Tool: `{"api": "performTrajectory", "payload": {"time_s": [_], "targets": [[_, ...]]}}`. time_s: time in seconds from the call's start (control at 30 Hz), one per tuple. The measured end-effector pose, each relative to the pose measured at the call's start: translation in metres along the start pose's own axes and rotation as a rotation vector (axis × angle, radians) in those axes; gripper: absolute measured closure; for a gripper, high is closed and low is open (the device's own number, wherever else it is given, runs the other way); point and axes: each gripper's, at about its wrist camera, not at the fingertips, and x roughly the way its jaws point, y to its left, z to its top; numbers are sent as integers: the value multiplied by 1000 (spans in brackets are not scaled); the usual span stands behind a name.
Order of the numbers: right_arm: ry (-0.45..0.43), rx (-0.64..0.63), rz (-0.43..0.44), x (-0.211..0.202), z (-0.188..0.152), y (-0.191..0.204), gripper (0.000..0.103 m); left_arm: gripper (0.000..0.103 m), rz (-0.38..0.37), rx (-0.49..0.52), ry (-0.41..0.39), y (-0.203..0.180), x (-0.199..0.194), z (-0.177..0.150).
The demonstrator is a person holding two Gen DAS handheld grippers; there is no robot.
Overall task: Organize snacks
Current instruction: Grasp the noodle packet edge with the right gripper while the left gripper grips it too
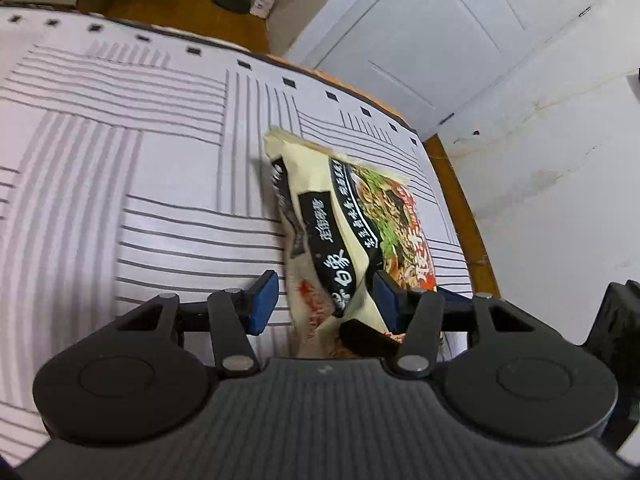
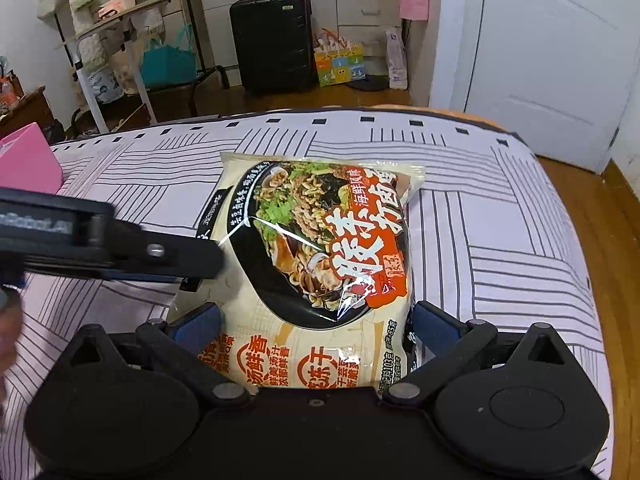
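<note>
A cream instant noodle packet [image 2: 316, 248] with a black bowl picture and red lettering lies over the striped bed sheet [image 2: 500, 240]. My right gripper [image 2: 316, 324] has its blue pads on both sides of the packet's near end and holds it. My left gripper [image 1: 326, 304] is open; the packet [image 1: 344, 232] stands tilted between its pads, touching the right pad and apart from the left pad. In the right wrist view the left gripper's black finger [image 2: 172, 256] reaches in from the left to the packet's left edge.
A pink box [image 2: 28, 160] sits at the bed's left edge. Beyond the bed are a black suitcase [image 2: 272, 40], a clothes rack [image 2: 112, 40], bags on the wooden floor and a white door [image 2: 552, 60]. The bed's wooden frame [image 1: 460, 200] runs close to the wall.
</note>
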Motion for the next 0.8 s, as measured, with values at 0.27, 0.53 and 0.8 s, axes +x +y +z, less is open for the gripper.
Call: {"api": "performTrajectory", "payload": {"time_s": [0.27, 0.53, 0.8], "targets": [[33, 27, 54, 9, -2, -10, 0, 60, -20, 13, 9, 4, 17, -7], [9, 66, 87, 14, -1, -13, 0, 62, -36, 24, -27, 8, 18, -9], [29, 55, 90, 11, 2, -5, 0, 63, -3, 50, -6, 0, 11, -9]]}}
